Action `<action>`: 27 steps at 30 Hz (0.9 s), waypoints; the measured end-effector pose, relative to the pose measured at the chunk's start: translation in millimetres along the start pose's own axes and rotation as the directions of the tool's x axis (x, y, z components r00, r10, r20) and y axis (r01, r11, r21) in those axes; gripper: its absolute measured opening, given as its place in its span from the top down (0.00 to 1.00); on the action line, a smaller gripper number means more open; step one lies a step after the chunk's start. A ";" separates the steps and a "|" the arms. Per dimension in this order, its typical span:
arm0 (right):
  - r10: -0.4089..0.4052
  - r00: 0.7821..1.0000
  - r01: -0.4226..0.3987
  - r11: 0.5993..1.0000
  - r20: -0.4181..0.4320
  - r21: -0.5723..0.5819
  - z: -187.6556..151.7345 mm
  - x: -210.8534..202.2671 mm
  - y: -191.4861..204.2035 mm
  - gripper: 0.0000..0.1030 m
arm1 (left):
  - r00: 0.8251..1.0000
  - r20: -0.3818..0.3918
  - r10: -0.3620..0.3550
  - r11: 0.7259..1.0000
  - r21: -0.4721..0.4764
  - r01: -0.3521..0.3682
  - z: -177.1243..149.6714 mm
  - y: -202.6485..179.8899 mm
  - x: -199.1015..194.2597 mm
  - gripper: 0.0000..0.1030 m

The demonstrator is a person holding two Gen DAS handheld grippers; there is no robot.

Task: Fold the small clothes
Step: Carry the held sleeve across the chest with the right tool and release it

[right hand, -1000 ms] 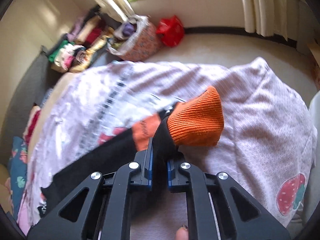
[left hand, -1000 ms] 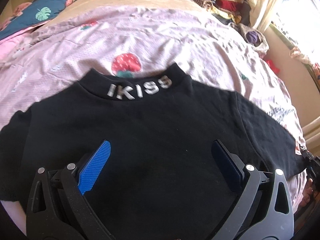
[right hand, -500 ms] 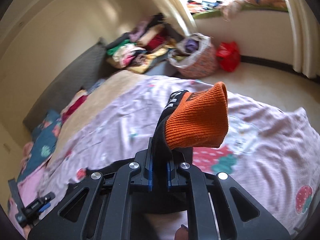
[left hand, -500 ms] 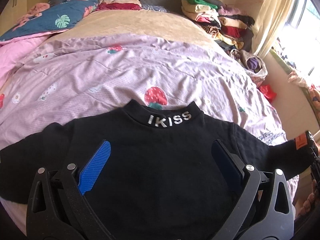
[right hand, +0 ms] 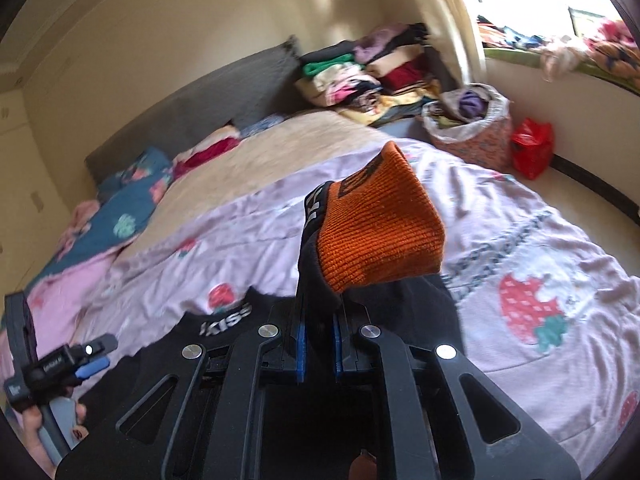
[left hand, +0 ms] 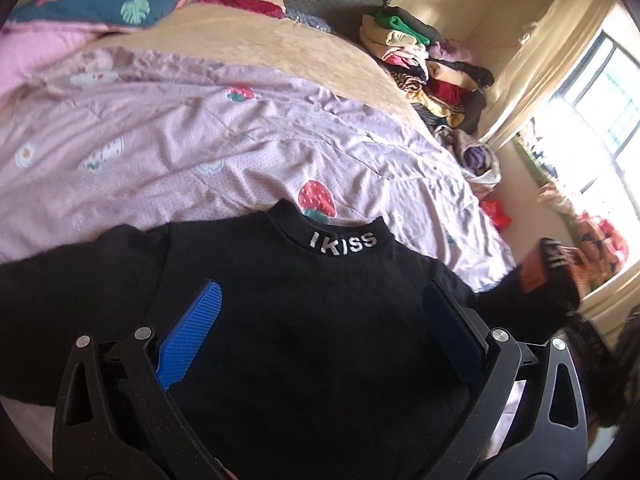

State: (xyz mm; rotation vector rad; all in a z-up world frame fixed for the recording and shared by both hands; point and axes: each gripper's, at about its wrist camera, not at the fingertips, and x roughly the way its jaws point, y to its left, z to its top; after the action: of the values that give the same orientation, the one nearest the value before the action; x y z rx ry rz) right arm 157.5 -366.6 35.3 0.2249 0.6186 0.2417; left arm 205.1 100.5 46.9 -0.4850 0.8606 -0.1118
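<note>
A small black sweater point(left hand: 304, 320) with "IKISS" on its collar lies flat on a pink strawberry quilt point(left hand: 200, 140). My left gripper point(left hand: 320, 320) hovers open over the sweater's chest, its blue pads point(left hand: 192, 336) wide apart with nothing between them. My right gripper point(right hand: 318, 336) is shut on the sweater's right sleeve just below the orange knit cuff point(right hand: 380, 240), holding it lifted above the quilt point(right hand: 520, 260). The raised sleeve point(left hand: 548, 268) shows at the right edge of the left wrist view. In the right wrist view a hand holds the left gripper point(right hand: 60, 364) at the far left.
Stacks of folded clothes point(left hand: 420, 60) stand beside the headboard point(right hand: 224, 92). A cloth basket point(right hand: 472, 128) and a red bag point(right hand: 532, 152) sit on the floor by the window wall. Pillows point(left hand: 112, 4) and a beige blanket point(left hand: 260, 52) cover the bed's far end.
The right gripper has carried the sleeve up off the quilt and rolled, still shut on it. The left gripper has drawn back and risen, so the collar sits farther off; it stays open.
</note>
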 end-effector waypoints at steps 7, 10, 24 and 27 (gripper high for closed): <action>0.060 0.997 -0.064 0.994 -0.055 -0.086 -20.1 20.6 50.2 0.91 | 0.993 -0.016 -0.114 0.990 -0.089 0.112 -4.4 30.1 -3.9 0.08; 0.078 0.993 -0.088 0.989 -0.088 -0.117 -30.5 32.3 68.8 0.91 | 0.990 -0.023 -0.142 0.984 -0.107 0.139 -7.4 39.9 -3.0 0.08; 0.200 0.942 -0.258 0.946 -0.271 -0.198 -96.1 71.6 138.6 0.59 | 0.965 -0.077 -0.252 0.942 -0.246 0.227 -22.1 81.5 17.0 0.08; 0.253 0.916 -0.318 0.931 -0.311 -0.178 -105.3 64.4 139.0 0.53 | 0.962 -0.095 -0.257 0.937 -0.266 0.224 -25.8 86.4 24.2 0.08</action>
State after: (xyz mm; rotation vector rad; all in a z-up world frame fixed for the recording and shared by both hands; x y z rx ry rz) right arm 124.0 -202.0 -44.3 0.0592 0.8366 0.6352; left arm 193.1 160.7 -23.4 -0.8314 0.9438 -0.2628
